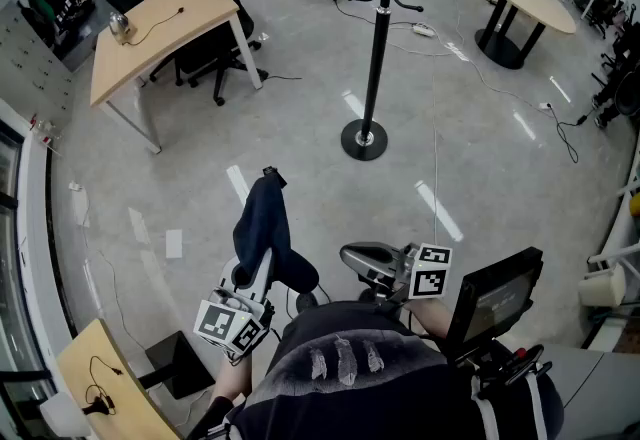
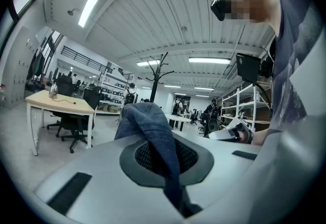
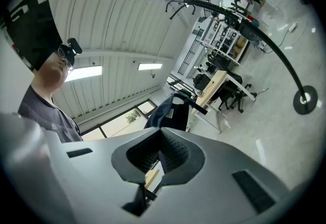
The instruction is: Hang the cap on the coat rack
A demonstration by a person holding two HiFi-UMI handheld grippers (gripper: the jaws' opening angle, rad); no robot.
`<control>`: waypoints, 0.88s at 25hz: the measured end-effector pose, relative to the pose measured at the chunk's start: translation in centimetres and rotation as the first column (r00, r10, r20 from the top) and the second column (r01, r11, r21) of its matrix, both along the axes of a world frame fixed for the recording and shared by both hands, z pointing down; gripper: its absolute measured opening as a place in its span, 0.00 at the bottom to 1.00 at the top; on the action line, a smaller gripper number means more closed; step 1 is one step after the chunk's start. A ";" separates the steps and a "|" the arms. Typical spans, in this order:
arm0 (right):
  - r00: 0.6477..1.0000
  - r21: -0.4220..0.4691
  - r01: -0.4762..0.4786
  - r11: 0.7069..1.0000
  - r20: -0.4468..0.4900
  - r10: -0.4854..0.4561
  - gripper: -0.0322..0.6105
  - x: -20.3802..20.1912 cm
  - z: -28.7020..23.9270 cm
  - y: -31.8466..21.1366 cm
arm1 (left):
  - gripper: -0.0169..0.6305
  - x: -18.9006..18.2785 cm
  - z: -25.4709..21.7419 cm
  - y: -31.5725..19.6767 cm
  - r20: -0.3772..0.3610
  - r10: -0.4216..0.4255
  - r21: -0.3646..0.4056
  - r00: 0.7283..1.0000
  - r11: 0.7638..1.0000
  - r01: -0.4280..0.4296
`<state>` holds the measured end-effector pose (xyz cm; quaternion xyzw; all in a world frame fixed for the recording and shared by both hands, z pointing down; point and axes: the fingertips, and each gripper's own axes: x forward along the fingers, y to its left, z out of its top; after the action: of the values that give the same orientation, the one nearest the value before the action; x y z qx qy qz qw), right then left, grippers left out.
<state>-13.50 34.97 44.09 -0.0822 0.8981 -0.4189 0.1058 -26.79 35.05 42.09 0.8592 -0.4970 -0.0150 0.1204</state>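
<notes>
Pale, glossy office floor (image 1: 300, 128) on every side, with a wooden table (image 1: 170, 23) far left. Carrying step in hand, by the look of it: grips the dark blue cap (image 1: 264, 218) in the left hand-held gripper (image 1: 262, 263), jaws clenched on a fold of the cloth, near and low in the head view, with most of the cap standing up past the jaws. Holds the right hand-held gripper (image 1: 347, 254) just to the right of it, jaws drawn together on nothing. Leaves the coat rack (image 1: 378, 38) well apart, far and slightly right, upright on its round base (image 1: 364, 140). Nothing hung yet.

Calls next, most likely, for a walk up to the rack, a lift of the cap to hook height, and an opening or strap of the cap slipped over a hook (image 1: 405, 4) before any release. May want the right hand-held gripper to spread the cloth first.

Cuts the top of the rack off at the upper edge of the head view, and shows the upper hooks only as thin dark branches in the gripper views. Hides brim and strap in the bunched cloth, so cannot tell which part sits between the jaws.
</notes>
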 end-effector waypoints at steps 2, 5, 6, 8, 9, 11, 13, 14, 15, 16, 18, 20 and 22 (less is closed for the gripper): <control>1.000 0.021 0.002 1.000 0.014 -0.003 0.06 -0.7 -0.6 -0.6 | 0.05 -0.6 -0.7 -0.4 0.008 -0.010 0.025 1.000 1.000 0.010; 1.000 0.025 0.002 1.000 0.019 -0.003 0.06 -1.2 -0.7 -0.5 | 0.05 -0.8 -0.8 -0.5 0.002 -0.006 0.028 1.000 1.000 0.006; 1.000 0.023 -0.003 1.000 0.019 0.002 0.06 -1.2 -0.7 -0.4 | 0.05 -0.7 -0.8 -0.5 -0.002 0.001 0.024 1.000 1.000 -0.001; 1.000 0.019 -0.021 1.000 0.021 0.020 0.06 -1.0 -0.7 -0.2 | 0.05 -0.3 -0.8 -0.7 -0.007 0.021 0.022 1.000 1.000 -0.021; 0.999 0.017 -0.034 0.999 0.021 0.034 0.06 -0.7 -0.7 -0.3 | 0.05 0.1 -0.9 -0.9 -0.010 0.033 0.026 0.999 0.999 -0.032; 0.997 0.013 -0.072 0.997 0.022 0.071 0.06 0.3 -0.7 -0.6 | 0.05 1.1 -1.4 -1.2 -0.021 0.060 0.036 0.998 0.998 -0.059; 0.993 0.016 -0.116 0.993 0.030 0.116 0.06 1.9 -0.7 -0.8 | 0.05 2.4 -1.7 -1.6 -0.032 0.089 0.044 0.996 0.995 -0.087; 0.990 0.019 -0.136 0.990 0.041 0.136 0.06 2.6 -0.7 -0.9 | 0.05 3.0 -1.7 -1.8 -0.034 0.101 0.046 0.994 0.994 -0.099; 0.987 0.022 -0.152 0.988 0.056 0.151 0.06 3.3 -0.7 -0.9 | 0.05 3.6 -1.7 -2.1 -0.033 0.110 0.048 0.993 0.993 -0.109; 0.984 0.024 -0.164 0.986 0.069 0.162 0.06 4.0 -0.8 -1.0 | 0.05 4.3 -1.7 -2.3 -0.029 0.117 0.050 0.993 0.992 -0.116; 0.981 0.029 -0.179 0.983 0.086 0.176 0.06 5.7 -0.7 -1.1 | 0.05 5.9 -1.7 -2.7 -0.022 0.125 0.048 0.992 0.991 -0.124; 0.978 0.028 -0.186 0.982 0.097 0.182 0.06 7.9 -0.5 -1.0 | 0.05 8.0 -1.7 -3.1 -0.021 0.128 0.036 0.992 0.991 -0.127; 0.977 0.021 -0.187 0.982 0.108 0.183 0.06 9.9 -0.3 -0.7 | 0.05 10.1 -1.8 -3.6 -0.013 0.130 0.014 0.991 0.991 -0.130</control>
<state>-3.61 34.27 43.75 -0.1413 0.8861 -0.3970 0.1931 -16.69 31.46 40.32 0.8904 -0.4390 -0.0164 0.1192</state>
